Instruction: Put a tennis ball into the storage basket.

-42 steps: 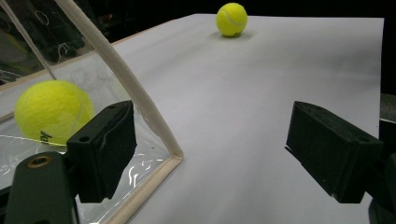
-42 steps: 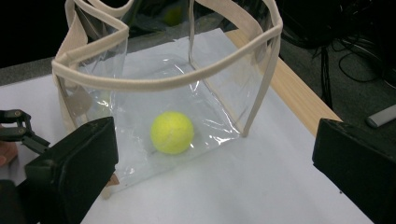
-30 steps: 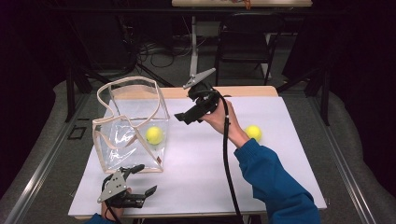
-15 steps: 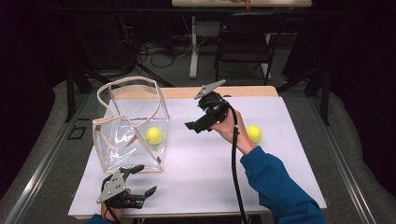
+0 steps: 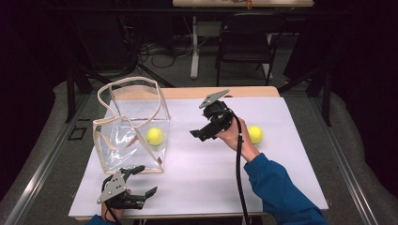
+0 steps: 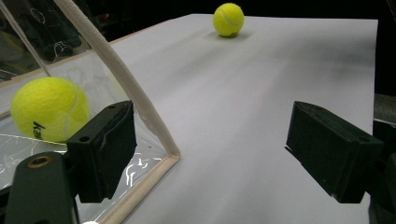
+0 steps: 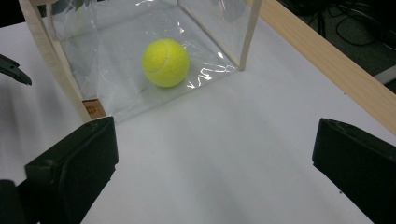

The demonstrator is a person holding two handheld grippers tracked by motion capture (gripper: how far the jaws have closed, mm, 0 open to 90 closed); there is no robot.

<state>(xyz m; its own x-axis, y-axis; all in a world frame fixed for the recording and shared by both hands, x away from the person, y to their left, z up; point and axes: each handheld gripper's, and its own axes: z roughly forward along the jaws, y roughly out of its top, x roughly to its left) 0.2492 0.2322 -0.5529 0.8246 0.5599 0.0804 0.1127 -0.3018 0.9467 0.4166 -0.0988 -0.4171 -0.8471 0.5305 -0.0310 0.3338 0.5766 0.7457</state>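
**Two empty grippers beside a clear bag**

The right gripper (image 5: 202, 133), jaws spread wide and holding nothing, hangs above the table (image 5: 197, 173) right of the clear bag (image 5: 129, 126). The left gripper (image 5: 141, 180), also wide open and empty, sits just in front of the bag. One tennis ball (image 5: 155, 136) lies inside the bag; a second ball (image 5: 255, 134) rests well right of it.

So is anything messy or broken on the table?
Nothing broken or spilled. The clear bag stands upright with one tennis ball inside; the other ball sits loose on the white sheet, beside the right hand.
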